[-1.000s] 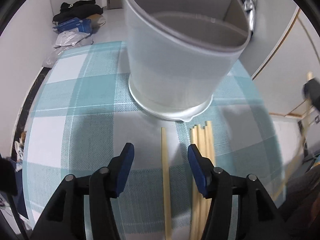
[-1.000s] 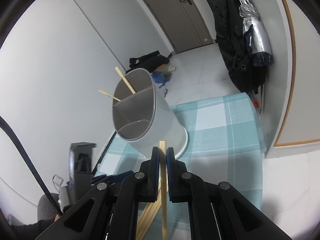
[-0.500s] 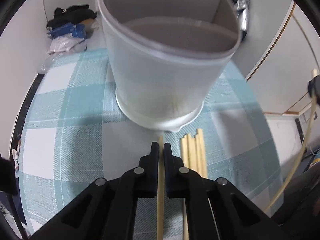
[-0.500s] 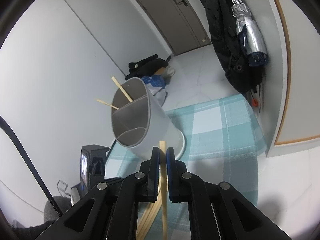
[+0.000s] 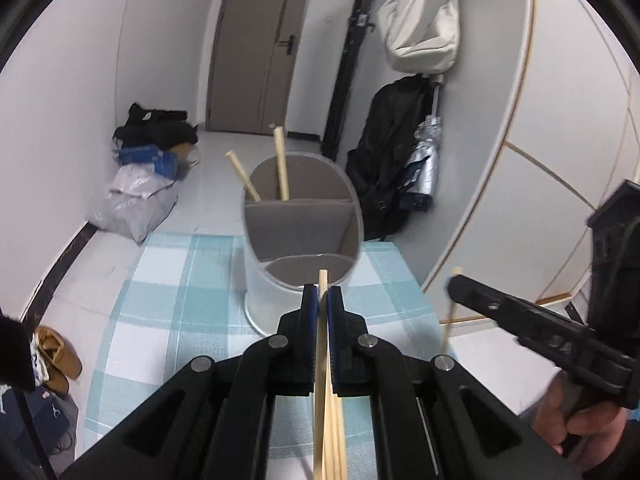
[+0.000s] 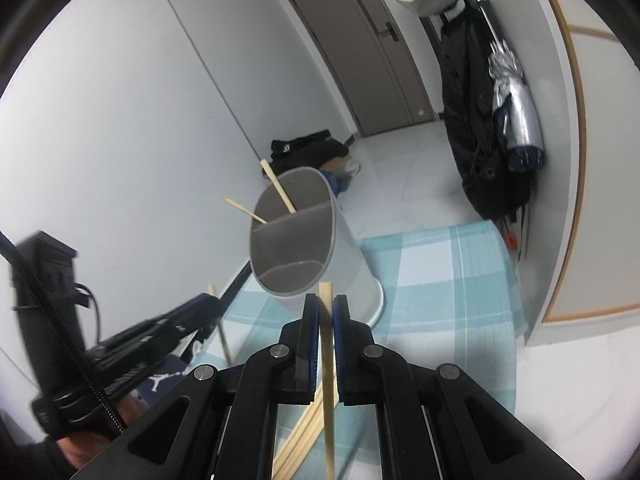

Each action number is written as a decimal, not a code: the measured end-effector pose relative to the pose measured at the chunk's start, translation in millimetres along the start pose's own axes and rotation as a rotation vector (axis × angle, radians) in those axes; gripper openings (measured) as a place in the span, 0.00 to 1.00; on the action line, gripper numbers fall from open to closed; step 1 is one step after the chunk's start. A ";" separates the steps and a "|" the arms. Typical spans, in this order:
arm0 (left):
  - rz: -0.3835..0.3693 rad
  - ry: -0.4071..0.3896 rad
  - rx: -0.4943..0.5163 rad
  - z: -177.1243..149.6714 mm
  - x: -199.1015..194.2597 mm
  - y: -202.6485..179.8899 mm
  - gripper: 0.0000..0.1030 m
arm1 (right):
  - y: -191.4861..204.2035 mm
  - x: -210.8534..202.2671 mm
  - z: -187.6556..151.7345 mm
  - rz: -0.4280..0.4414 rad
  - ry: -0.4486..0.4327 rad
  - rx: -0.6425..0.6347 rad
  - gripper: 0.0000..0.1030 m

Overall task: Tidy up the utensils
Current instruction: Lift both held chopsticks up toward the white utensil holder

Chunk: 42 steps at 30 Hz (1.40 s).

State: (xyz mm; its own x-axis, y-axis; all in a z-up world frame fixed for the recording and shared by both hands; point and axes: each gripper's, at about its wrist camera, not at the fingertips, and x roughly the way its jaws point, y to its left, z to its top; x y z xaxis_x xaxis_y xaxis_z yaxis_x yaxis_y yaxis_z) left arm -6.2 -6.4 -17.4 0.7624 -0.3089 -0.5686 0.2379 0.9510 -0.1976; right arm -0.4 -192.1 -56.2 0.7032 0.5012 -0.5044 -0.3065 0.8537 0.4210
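Each hand-held gripper, left (image 5: 323,300) and right (image 6: 326,306), clamps one chopstick (image 5: 322,280).

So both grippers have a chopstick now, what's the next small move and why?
Probably carry the left gripper forward over the holder and tip its chopstick into the far compartment, where two chopsticks already stand. The right gripper is also shut on a chopstick, so it would likely follow.

Two wooden chopsticks (image 5: 282,168) upright in divided grey holder (image 5: 300,256)
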 end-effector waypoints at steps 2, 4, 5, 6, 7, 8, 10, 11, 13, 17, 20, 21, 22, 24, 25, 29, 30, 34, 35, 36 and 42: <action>0.010 -0.007 0.019 2.1 -5.5 -4.5 0.01 | 3.9 -1.2 0.3 0.002 -0.012 -0.011 0.06; 0.016 -0.006 0.025 5.7 0.1 -5.0 0.01 | 8.1 -0.6 1.0 -0.005 -0.021 -0.025 0.06; 0.017 -0.005 0.029 4.9 2.4 -4.7 0.01 | 9.2 -0.3 1.3 -0.007 -0.024 -0.029 0.06; 0.021 -0.011 0.027 5.1 0.7 -3.7 0.01 | 10.6 0.0 1.6 -0.006 -0.027 -0.031 0.06; 0.019 -0.019 0.024 4.1 -0.9 -2.3 0.01 | 12.6 0.2 2.3 -0.007 -0.031 -0.036 0.06; 0.014 -0.026 0.028 5.5 -4.4 -2.4 0.01 | 13.9 -0.2 2.8 -0.008 -0.034 -0.041 0.06; 0.019 -0.051 0.052 9.3 -12.5 -5.5 0.01 | 16.7 -1.3 4.4 0.005 -0.034 -0.044 0.06; 0.010 -0.061 0.062 13.4 -18.1 -5.8 0.01 | 18.2 -2.3 5.4 0.014 -0.034 -0.040 0.06; 0.003 -0.076 0.071 19.0 -23.1 -7.3 0.01 | 23.3 -4.3 7.3 0.019 -0.042 -0.052 0.06; -0.019 -0.101 0.079 37.5 -32.8 -9.5 0.01 | 35.5 -10.3 13.5 0.040 -0.065 -0.074 0.06; -0.041 -0.121 0.069 54.8 -38.9 -8.7 0.01 | 41.2 -15.6 21.6 0.044 -0.082 -0.083 0.06; -0.049 -0.128 0.065 60.6 -40.6 -8.2 0.01 | 42.0 -17.0 25.6 0.049 -0.088 -0.082 0.06; -0.055 -0.140 0.060 67.7 -42.9 -7.6 0.01 | 43.1 -18.8 31.1 0.048 -0.097 -0.083 0.06; -0.063 -0.165 0.050 79.8 -45.6 -5.7 0.01 | 44.1 -22.4 42.3 0.059 -0.111 -0.074 0.06; -0.066 -0.177 0.043 86.2 -45.9 -4.6 0.01 | 44.6 -24.2 50.0 0.064 -0.121 -0.070 0.06; -0.043 -0.235 0.010 115.3 -44.1 4.2 0.01 | 47.0 -30.0 81.2 0.080 -0.156 -0.074 0.06; -0.038 -0.250 -0.001 120.8 -42.9 7.8 0.01 | 47.8 -30.9 91.2 0.088 -0.165 -0.076 0.06; -0.034 -0.288 -0.057 139.7 -32.1 23.6 0.01 | 51.2 -31.0 124.9 0.096 -0.198 -0.085 0.06; -0.032 -0.300 -0.071 146.3 -27.0 28.2 0.01 | 53.1 -30.1 133.3 0.099 -0.207 -0.094 0.06; -0.033 -0.307 -0.080 149.1 -25.0 31.1 0.01 | 55.1 -28.7 140.9 0.097 -0.214 -0.102 0.06; -0.004 -0.360 -0.103 161.0 3.2 48.6 0.01 | 62.4 -7.7 183.6 0.088 -0.251 -0.151 0.06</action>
State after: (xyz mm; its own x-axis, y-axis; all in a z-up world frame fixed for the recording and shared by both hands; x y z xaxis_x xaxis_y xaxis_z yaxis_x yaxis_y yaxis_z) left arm 104.7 41.3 99.8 0.9289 -0.2696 -0.2538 0.1932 0.9376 -0.2891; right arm 92.8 -168.6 112.4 0.8007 0.5393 -0.2608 -0.4516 0.8295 0.3286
